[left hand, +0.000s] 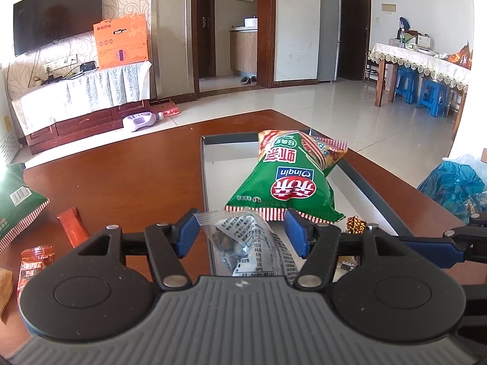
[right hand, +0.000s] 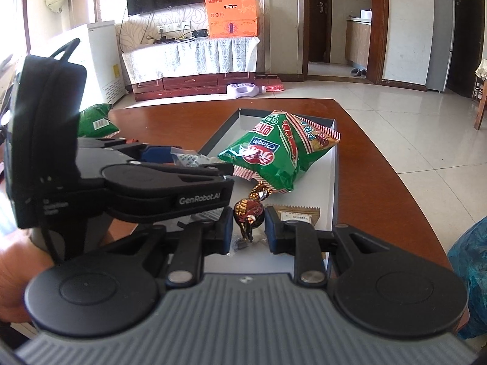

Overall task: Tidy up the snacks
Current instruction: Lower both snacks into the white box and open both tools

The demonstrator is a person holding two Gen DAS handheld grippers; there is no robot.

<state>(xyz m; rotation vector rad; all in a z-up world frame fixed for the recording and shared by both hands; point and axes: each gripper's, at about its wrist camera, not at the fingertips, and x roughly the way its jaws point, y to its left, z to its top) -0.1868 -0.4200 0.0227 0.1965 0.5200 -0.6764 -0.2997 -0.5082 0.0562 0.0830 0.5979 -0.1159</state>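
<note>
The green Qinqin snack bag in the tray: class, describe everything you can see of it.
The green Qinqin snack bag is a puffed, glossy foil pouch with a red logo and red-and-white striped sealed ends. It lies tilted in the grey tray, unopened as far as visible, its near end beside a clear sachet and a gold-wrapped candy.

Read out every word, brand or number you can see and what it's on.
"Qinqin": green snack bag, upside down in the left wrist view.
"PRA": same bag's striped end, rest hidden.
"GenRobot.AI": left hand-held gripper.
Clear packet, tan packet label, orange box: print too small to read.
</note>
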